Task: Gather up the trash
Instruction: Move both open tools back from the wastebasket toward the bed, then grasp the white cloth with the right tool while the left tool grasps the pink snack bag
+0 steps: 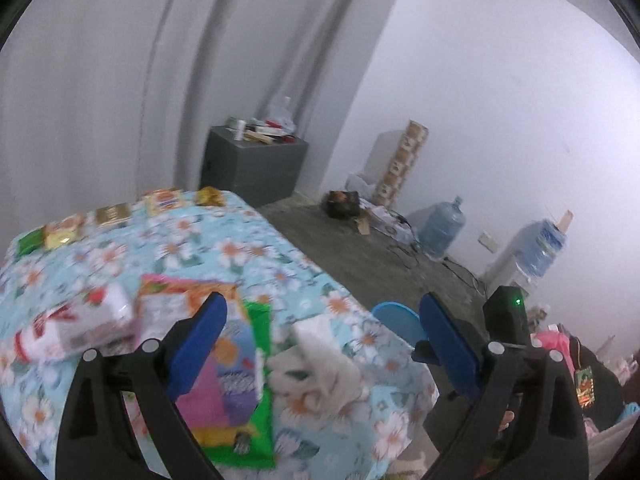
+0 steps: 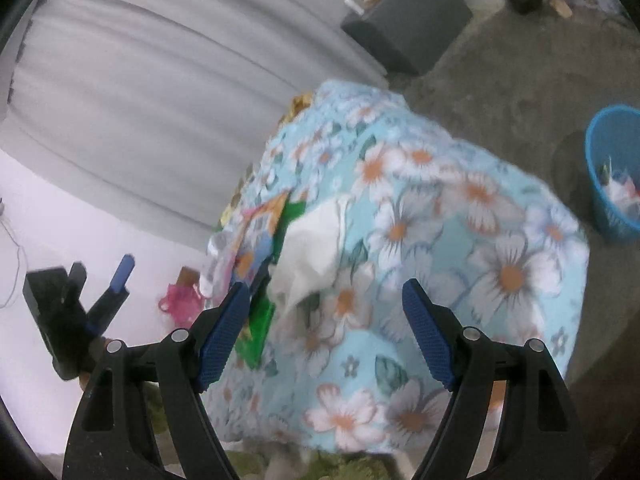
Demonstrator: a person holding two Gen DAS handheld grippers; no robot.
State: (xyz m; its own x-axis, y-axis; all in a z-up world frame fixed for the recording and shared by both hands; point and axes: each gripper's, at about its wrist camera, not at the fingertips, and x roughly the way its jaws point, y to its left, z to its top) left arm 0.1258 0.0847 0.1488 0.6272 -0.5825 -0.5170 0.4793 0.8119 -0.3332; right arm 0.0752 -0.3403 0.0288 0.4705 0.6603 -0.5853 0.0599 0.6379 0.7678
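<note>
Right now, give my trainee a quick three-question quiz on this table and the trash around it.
1. True or false: both claws are empty.
2. Which lies nearest the white tissue on the table? A) green wrapper B) water jug C) grey box
3. What colour is the bin on the floor?

Key:
1. True. Left claw and right claw both stand open, nothing between the fingers.
2. A.
3. Blue, with some trash already in it.
</note>
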